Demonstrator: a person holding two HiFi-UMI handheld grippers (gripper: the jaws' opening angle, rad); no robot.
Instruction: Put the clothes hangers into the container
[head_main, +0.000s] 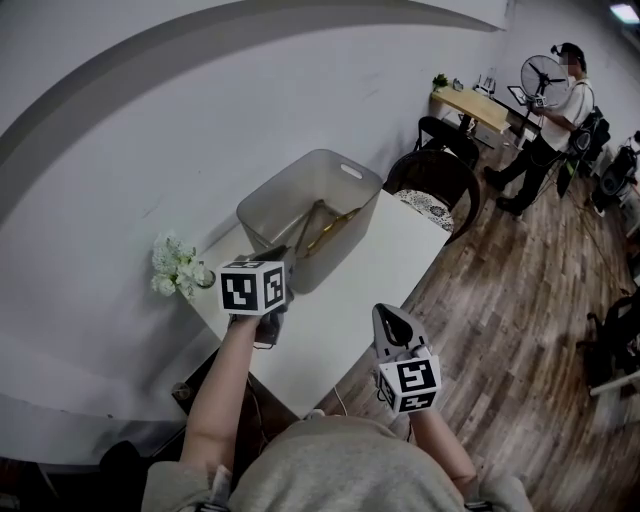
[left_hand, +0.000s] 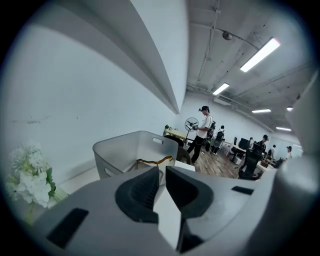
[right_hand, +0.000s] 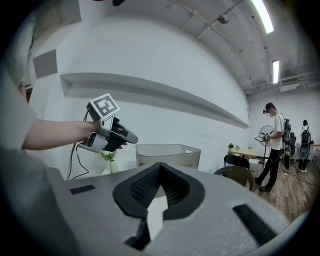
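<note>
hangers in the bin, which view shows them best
Head view: it looks down into the container, so the hangers lie open to sight. Left gripper view catches only one hanger's top over the rim; right gripper view shows only the container's outside.

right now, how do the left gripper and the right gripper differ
Jaws: the left gripper is closing, with a narrow slit left; the right gripper has its jaws together.
Place: the left gripper hangs over the white table, close to the translucent grey plastic container; in the head view the right gripper sits off the table's edge, farther from the container.
Shared: both are empty and point toward the container.
</note>
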